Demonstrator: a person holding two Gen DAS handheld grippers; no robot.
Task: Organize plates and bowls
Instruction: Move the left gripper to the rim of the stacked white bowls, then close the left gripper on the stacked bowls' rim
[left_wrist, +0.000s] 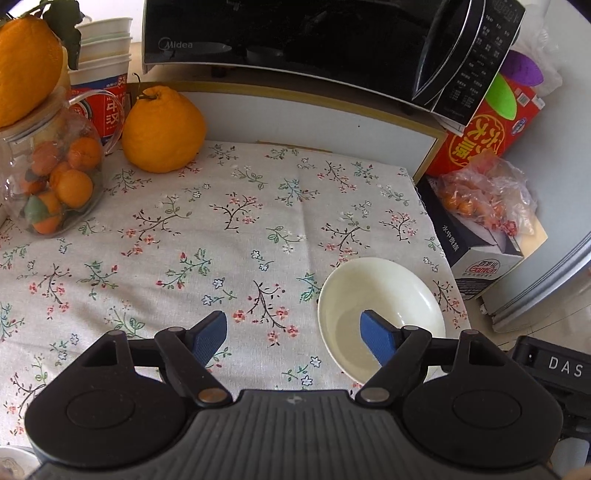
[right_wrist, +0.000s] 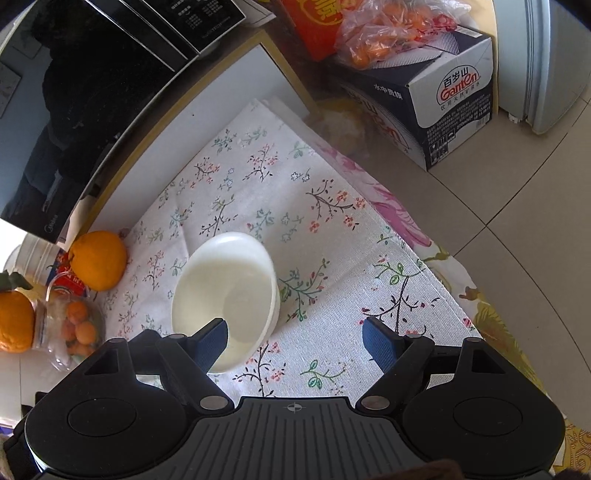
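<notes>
While over the floral cloth (left_wrist: 229, 236), both left gripper (left_wrist: 293, 334) and right gripper (right_wrist: 295, 338) spread wide, empty, flanking the white bowl (left_wrist: 384, 291).

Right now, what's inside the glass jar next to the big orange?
The jar holds small oranges, and one greenish fruit shows near the bottom. A big orange sits on top, covering its mouth. What lies in the middle, behind the front fruits, is hidden.
</notes>
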